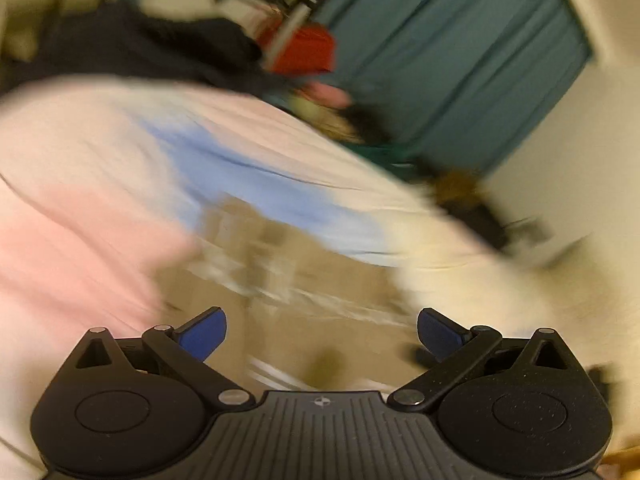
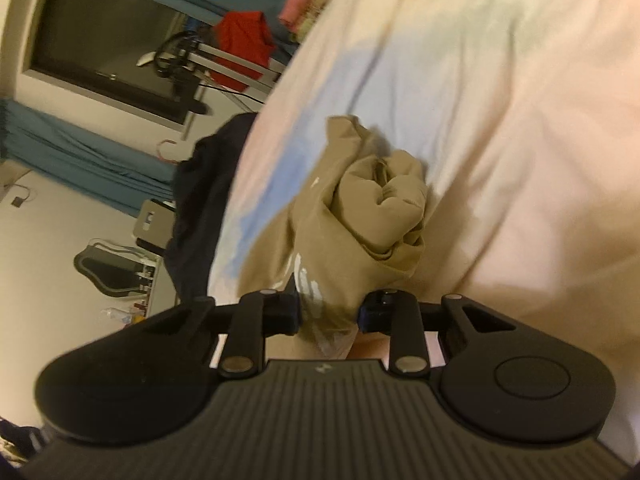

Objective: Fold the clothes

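A bedroom lies ahead of me: teal curtains (image 1: pixel 452 60) hang along a pale wall, and a red cloth (image 2: pixel 244 48) is draped over a metal rack near a dark window (image 2: pixel 104 44). Under my hands is a bed (image 2: pixel 520 120) with a pastel sheet, pink and cream with a blue patch showing. A dark navy garment (image 2: pixel 200 200) is slumped at the bed's edge, and small bits of clutter sit on the floor beyond it.

The khaki garment (image 2: pixel 360 208) I am folding lies on that sheet, bunched and twisted into a knot of folds in the middle, with some white print showing near its lower edge. My right tongs (image 2: pixel 328 314) have their jaws drawn in close on the near edge of that khaki cloth; the fabric fills the narrow gap between the blue pads and I have it pinched.

My left tongs (image 1: pixel 322 334) stand wide apart with nothing between the blue pads (image 1: pixel 204 334). The left view is heavily smeared, but the khaki garment with its white print spreads on the bed just ahead of and below the open jaws. Whether the left tongs touch the cloth I cannot tell through the blur.
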A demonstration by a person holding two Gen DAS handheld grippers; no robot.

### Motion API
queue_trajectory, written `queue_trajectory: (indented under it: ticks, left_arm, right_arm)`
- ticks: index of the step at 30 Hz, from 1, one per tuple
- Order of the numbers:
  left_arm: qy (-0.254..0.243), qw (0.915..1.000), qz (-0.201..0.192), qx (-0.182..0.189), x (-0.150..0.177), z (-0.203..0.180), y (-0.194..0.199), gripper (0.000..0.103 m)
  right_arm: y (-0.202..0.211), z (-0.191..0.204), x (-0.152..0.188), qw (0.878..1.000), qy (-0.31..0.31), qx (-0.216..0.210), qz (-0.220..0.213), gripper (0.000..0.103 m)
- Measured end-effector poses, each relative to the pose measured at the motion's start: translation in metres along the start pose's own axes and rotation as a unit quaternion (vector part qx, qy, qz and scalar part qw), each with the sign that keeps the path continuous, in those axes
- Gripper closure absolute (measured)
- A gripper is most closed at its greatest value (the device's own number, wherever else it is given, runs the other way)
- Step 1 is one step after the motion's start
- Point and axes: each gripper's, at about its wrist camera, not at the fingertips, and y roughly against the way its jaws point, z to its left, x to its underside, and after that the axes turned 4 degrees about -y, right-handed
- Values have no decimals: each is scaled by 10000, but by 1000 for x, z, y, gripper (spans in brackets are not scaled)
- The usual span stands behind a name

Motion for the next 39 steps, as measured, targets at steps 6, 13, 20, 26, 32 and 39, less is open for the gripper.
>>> queue_trajectory:
  ticks: [6, 13, 20, 26, 32, 39]
  left_arm:
    - [2027, 9582, 1160, 1650, 33, 29, -61, 1]
    - [3238, 9280, 663, 1718, 37, 66, -82, 2]
    - [3294, 9292, -149, 1668, 26, 73, -52, 24]
    - [2765, 9525, -358, 1221, 20, 59, -44, 45]
    - [3474, 9332, -363, 849, 27, 77, -45, 51]
    - [2760, 9547, -361, 1056, 1, 55, -41, 34]
  right_arm:
    - [4, 2, -2, 10000, -21, -23, 35, 74]
    - [12, 12, -9, 9993, -17, -359, -92, 76]
    - [16, 5, -16, 9988, -145, -466, -73, 77]
    - [14, -10, -16, 9978, -480, -464, 34, 77]
    - [13, -10, -12, 9983, -441, -382, 90, 77]
    - [20, -3, -18, 9974, -402, -580, 136, 75]
